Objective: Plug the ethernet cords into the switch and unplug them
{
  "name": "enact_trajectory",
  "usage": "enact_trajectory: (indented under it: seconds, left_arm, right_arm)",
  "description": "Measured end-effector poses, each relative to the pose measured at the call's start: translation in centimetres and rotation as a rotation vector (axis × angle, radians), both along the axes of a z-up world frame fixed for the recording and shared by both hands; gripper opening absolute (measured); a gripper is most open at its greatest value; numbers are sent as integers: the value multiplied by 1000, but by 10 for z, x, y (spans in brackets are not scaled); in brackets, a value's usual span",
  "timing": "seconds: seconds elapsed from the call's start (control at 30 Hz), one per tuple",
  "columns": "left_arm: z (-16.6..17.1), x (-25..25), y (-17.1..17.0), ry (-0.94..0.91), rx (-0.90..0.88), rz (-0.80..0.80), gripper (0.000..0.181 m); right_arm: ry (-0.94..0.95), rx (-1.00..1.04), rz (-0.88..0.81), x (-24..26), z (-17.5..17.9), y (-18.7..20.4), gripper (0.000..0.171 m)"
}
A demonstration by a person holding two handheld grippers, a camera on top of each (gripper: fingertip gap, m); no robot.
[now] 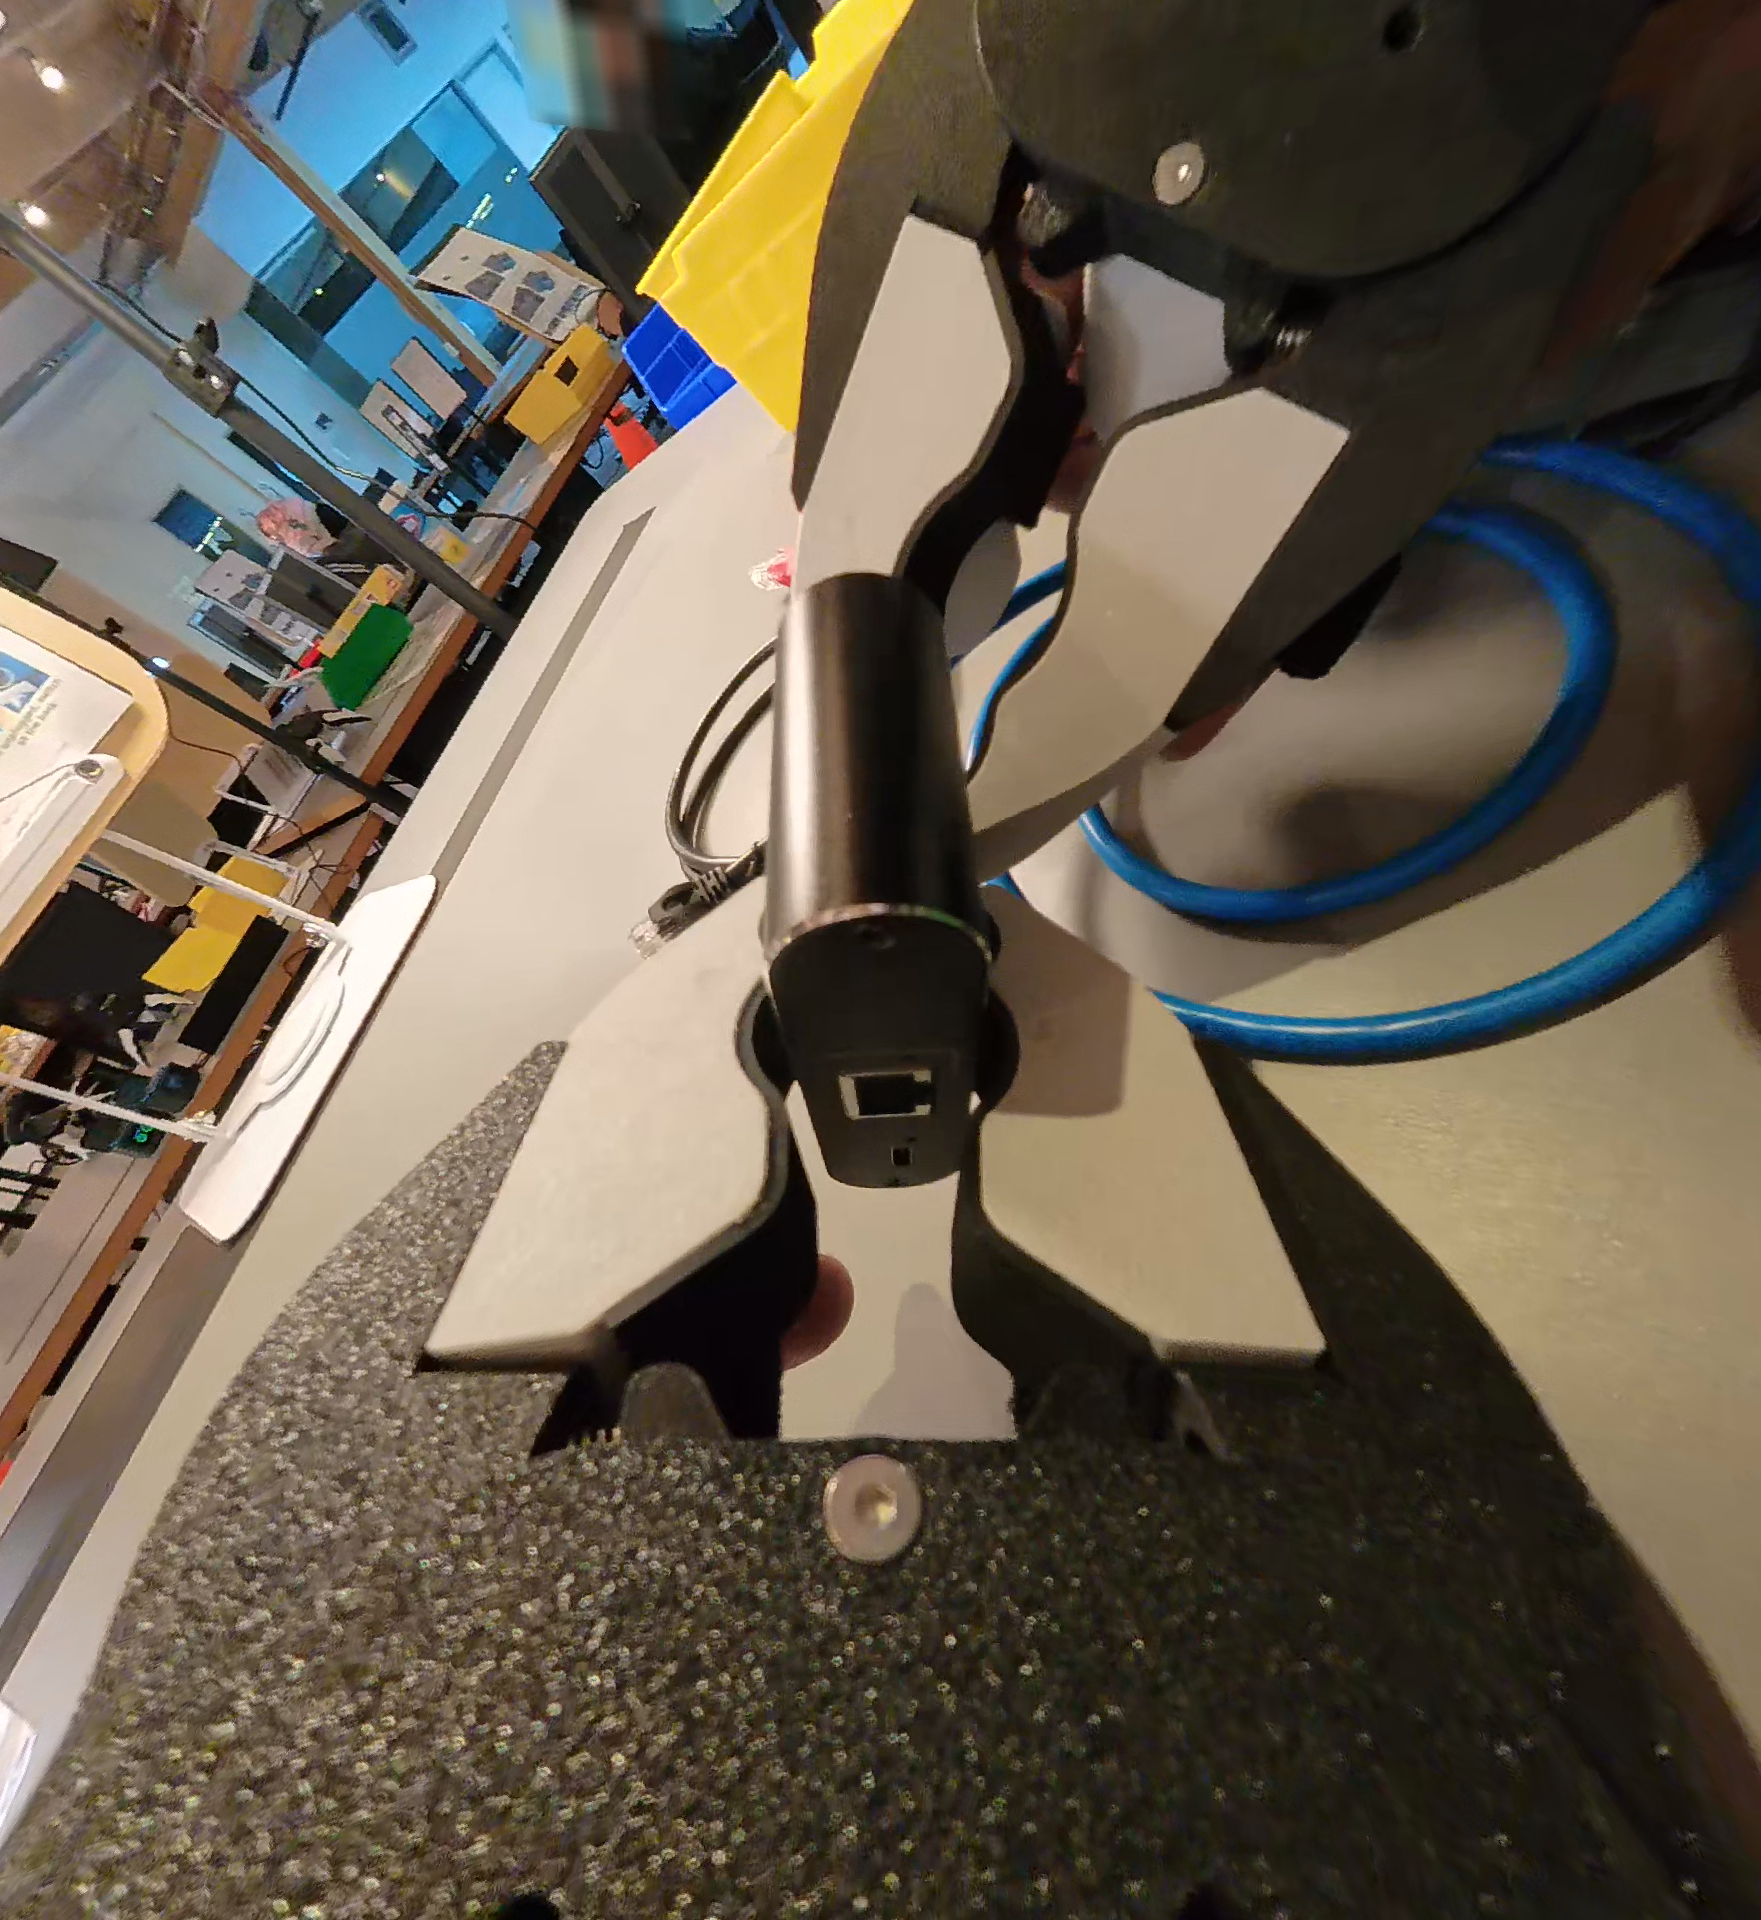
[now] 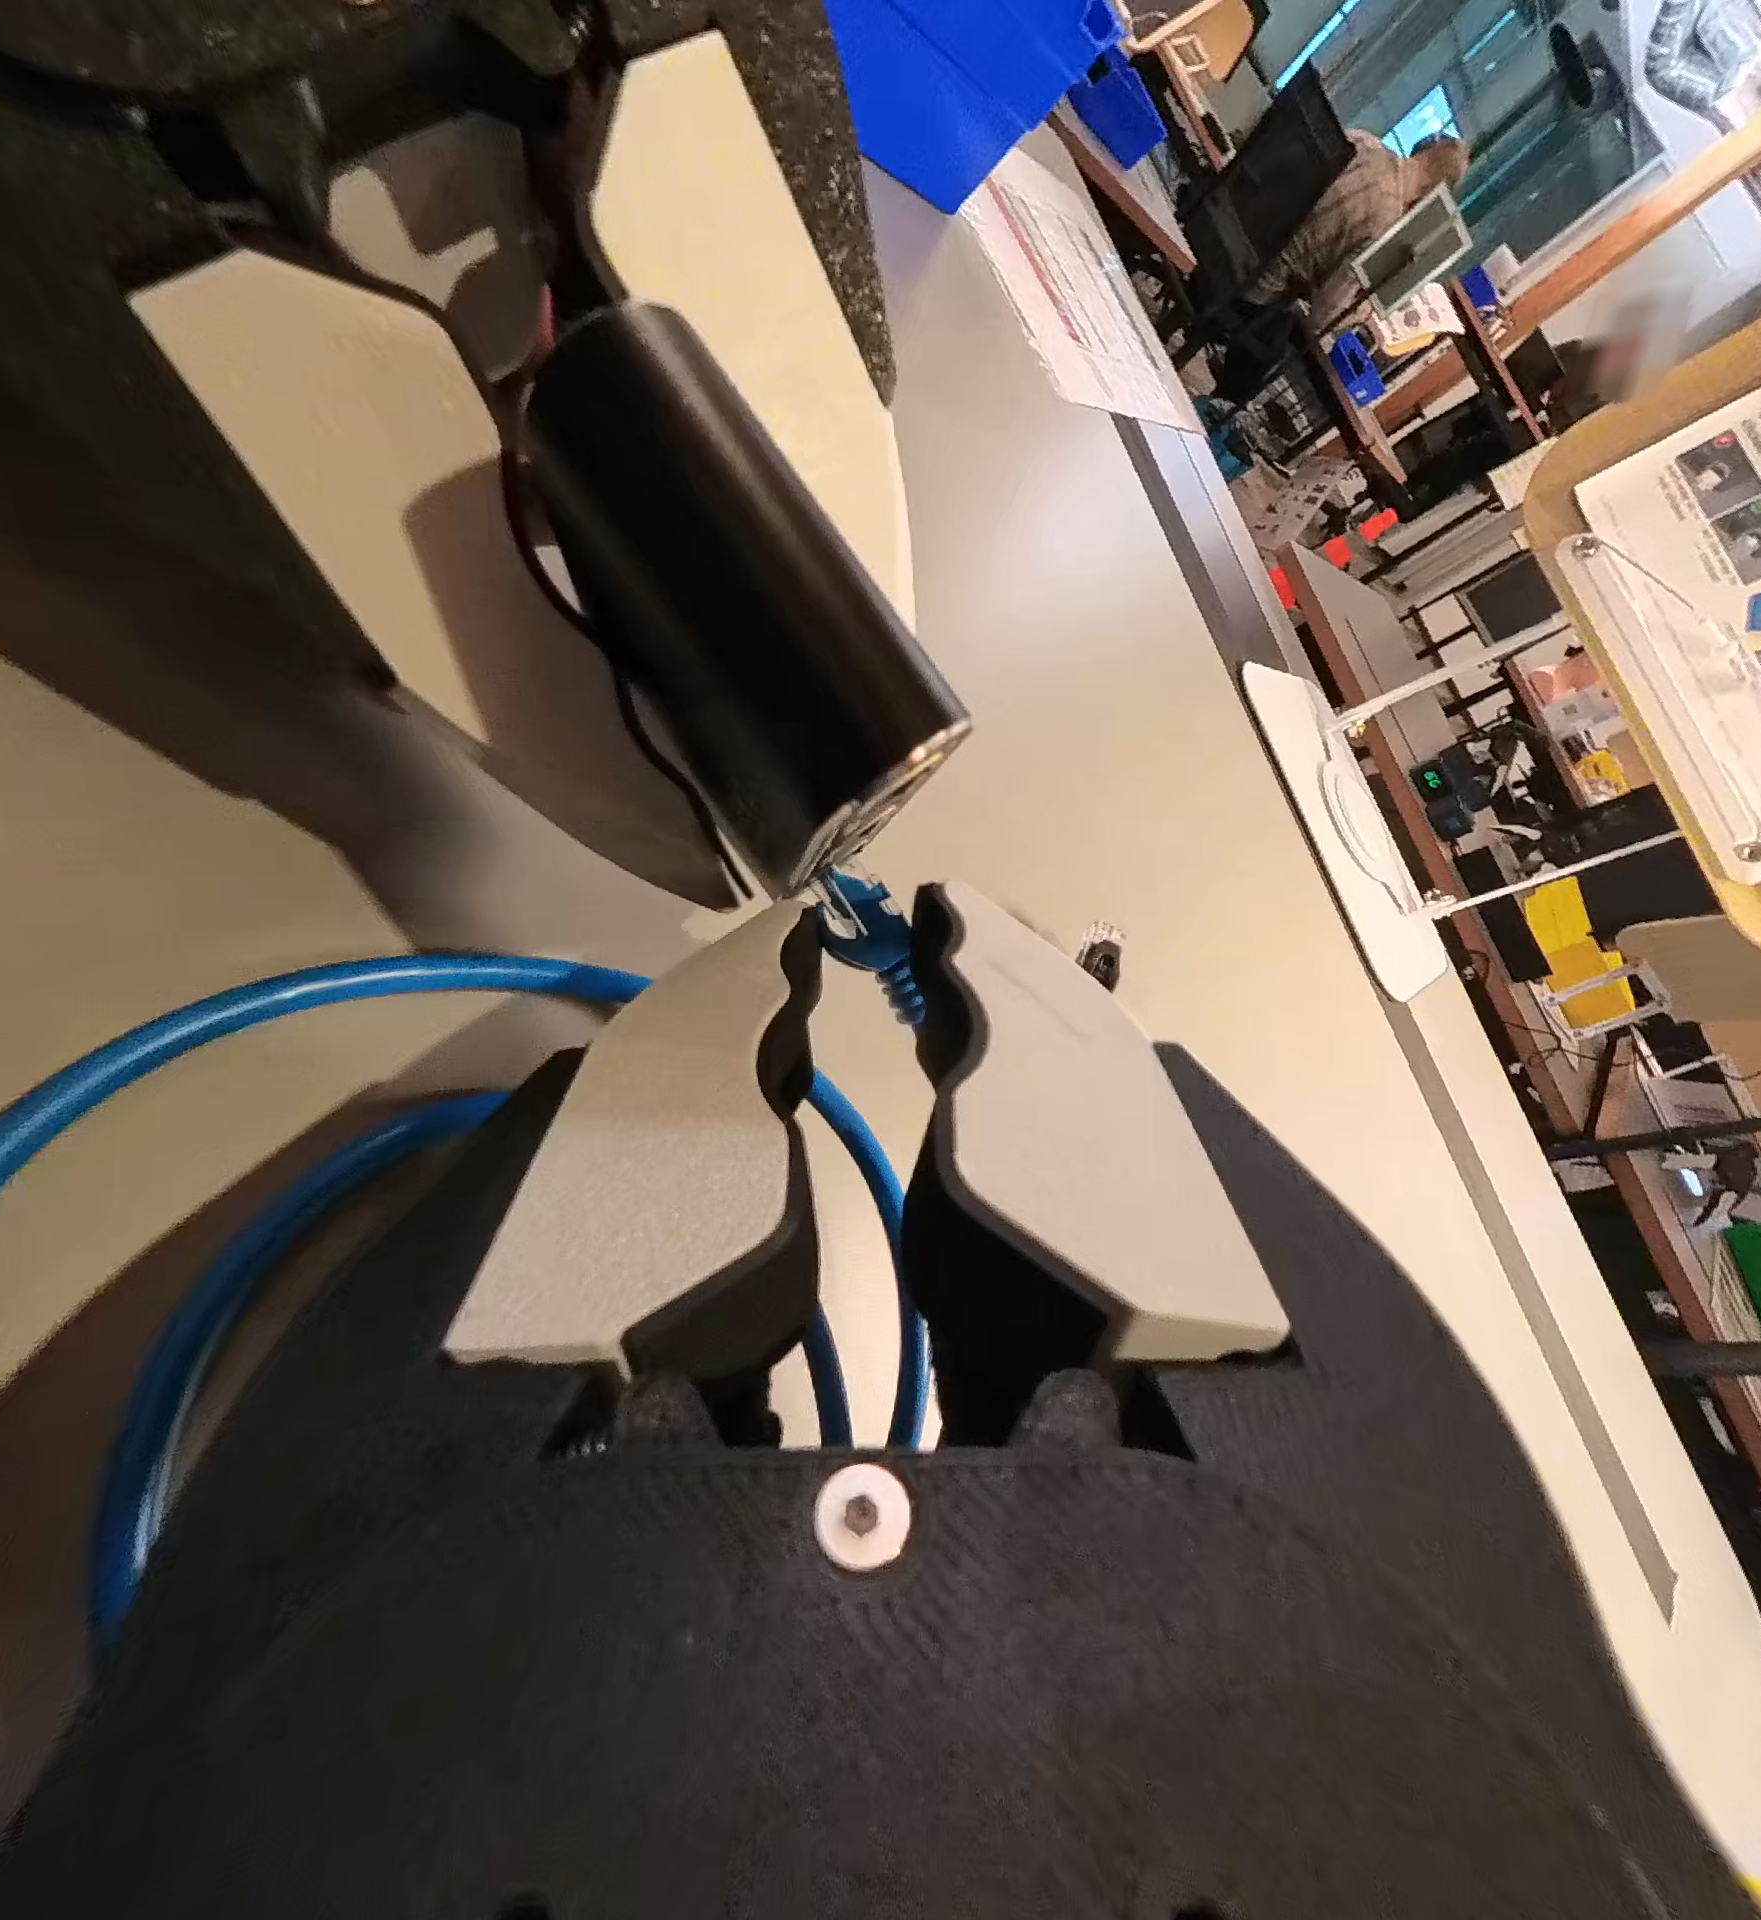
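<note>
My left gripper [image 1: 886,1049] is shut on the switch [image 1: 865,769], a black cylinder held above the grey table [image 1: 543,790]. The port [image 1: 886,1093] on its near end is empty. My right gripper [image 2: 865,930] is shut on the blue plug [image 2: 860,925] of the blue ethernet cord [image 2: 232,1008], which coils on the table [image 1: 1478,1018]. The plug's clear tip meets the far end face of the switch [image 2: 730,623]; I cannot tell how deep it sits. The right gripper's fingers [image 1: 907,364] reach in from the top of the left wrist view.
A black ethernet cord [image 1: 694,810] with a clear plug [image 1: 652,930] lies on the table to the left. Yellow bins [image 1: 751,239] and a blue bin [image 2: 959,83] stand at the far end. A clear sign stand on a white base [image 2: 1343,831] sits near the table edge. Only a small space, under 4 cm, lies between the two pairs of fingers.
</note>
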State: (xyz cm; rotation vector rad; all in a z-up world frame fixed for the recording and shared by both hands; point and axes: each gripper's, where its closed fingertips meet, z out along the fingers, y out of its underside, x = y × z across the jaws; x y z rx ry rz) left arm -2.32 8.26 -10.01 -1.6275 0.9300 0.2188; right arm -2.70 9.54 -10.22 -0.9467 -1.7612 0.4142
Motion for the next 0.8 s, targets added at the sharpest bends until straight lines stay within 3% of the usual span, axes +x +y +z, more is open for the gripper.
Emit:
enact_trajectory:
  seconds: [0.03, 0.8]
  left_arm:
    - [0, 0, 1, -1, 4, 3, 28]
    - [11, 2, 0, -108, 12, -35, 28]
  right_arm:
    - [3, -1, -8, 0, 0, 1, 18]
    - [54, -87, -16, 2, 11, 0, 17]
